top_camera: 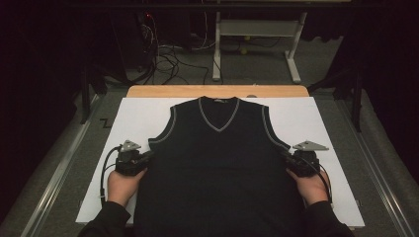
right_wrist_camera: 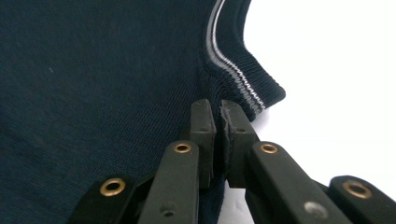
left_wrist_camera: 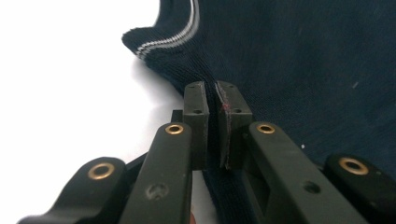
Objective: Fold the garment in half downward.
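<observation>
High view: dark knit vest [top_camera: 220,163] spread flat on white counter [top_camera: 128,118], unfolded as yet; left claw [top_camera: 146,159] and right claw [top_camera: 288,159] at side seams. Left gripper view: ribbed edge pinched between shut pads. Right gripper view: likewise clamped below striped armhole [right_wrist_camera: 238,74].

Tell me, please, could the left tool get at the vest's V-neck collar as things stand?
Probably not right away: the left tool looks shut on the vest's side edge just below the armhole, with the collar farther up; it would need to let go first.
</observation>
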A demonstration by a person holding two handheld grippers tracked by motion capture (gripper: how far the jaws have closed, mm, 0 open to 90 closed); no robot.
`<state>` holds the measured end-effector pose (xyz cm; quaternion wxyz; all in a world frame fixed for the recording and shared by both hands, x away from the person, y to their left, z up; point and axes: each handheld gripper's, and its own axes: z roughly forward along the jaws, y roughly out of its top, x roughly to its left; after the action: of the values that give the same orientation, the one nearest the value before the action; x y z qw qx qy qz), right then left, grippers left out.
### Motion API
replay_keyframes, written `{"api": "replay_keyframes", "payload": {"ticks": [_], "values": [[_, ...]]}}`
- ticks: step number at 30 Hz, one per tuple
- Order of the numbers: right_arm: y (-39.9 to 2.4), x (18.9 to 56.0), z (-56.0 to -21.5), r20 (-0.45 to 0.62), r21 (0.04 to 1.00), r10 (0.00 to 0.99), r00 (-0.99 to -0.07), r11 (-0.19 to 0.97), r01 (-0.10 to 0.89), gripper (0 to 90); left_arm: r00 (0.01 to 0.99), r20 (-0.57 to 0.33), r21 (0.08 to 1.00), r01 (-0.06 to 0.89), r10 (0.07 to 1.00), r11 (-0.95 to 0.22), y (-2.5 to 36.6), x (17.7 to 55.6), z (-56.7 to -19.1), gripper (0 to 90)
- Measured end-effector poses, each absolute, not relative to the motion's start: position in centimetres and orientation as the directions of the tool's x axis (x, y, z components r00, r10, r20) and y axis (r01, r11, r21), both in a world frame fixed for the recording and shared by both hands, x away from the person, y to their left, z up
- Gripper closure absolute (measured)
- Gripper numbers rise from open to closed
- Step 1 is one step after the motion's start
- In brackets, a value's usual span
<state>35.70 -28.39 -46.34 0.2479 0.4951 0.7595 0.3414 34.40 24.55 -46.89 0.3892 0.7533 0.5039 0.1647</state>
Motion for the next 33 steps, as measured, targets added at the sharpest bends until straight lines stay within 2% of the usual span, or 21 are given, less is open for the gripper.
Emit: {"api": "replay_keyframes", "payload": {"ticks": [5, 12, 23, 33], "values": [[-28.9, 34.4, -45.2, -0.026, 0.814, 0.919, -0.393, 0.248, 0.526, 86.3, 0.456, -0.181, 0.777, 0.609, 0.871, -0.157, 24.9, 33.5, -45.9, 80.6], [-29.7, 33.1, -44.9, -0.007, 0.829, 0.913, -0.407, 0.233, 0.508, 86.6, 0.477, -0.219, 0.786, 0.603, 0.851, -0.136, 25.9, 32.5, -45.1, 80.6], [-30.2, 30.1, -45.1, 0.008, 0.827, 0.898, -0.440, 0.242, 0.508, 86.6, 0.522, -0.178, 0.762, 0.609, 0.834, -0.219, 26.3, 29.4, -45.7, 80.5], [-30.8, 27.7, -45.2, -0.005, 0.823, 0.888, -0.459, 0.264, 0.503, 86.5, 0.533, -0.209, 0.760, 0.616, 0.820, -0.208, 26.5, 27.2, -45.8, 80.5]]}}
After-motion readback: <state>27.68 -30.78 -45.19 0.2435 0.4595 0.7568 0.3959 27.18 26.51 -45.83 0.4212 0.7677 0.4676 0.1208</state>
